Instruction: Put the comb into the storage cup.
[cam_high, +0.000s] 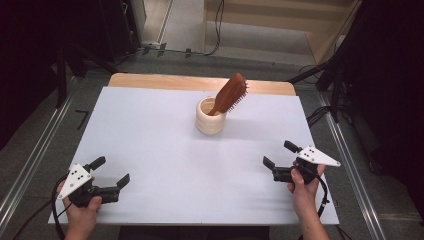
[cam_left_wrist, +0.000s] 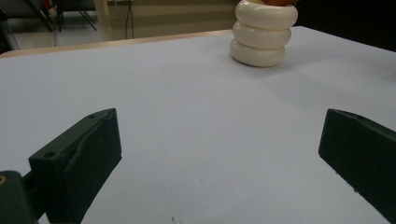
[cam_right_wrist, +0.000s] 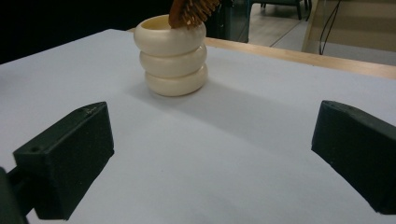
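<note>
A cream ribbed holder (cam_high: 210, 116) stands upright on the white table (cam_high: 150, 135), right of centre toward the back. A brown wooden hairbrush (cam_high: 230, 93) leans in it handle-down, its bristled head up and to the right. The holder (cam_left_wrist: 263, 33) rises at the top of the left gripper view, and the holder (cam_right_wrist: 172, 54) with the brush head (cam_right_wrist: 191, 10) sits upper left in the right gripper view. My left gripper (cam_high: 111, 172) rests near the front left corner, open and empty. My right gripper (cam_high: 280, 154) is at the front right, open, nothing between its jaws.
A wooden strip (cam_high: 200, 82) runs along the table's far edge. Beyond it lie grey floor, cables (cam_high: 218, 30) and dark stands. Metal rails (cam_high: 30, 160) flank the table on both sides. Broad bare surface separates both grippers from the holder.
</note>
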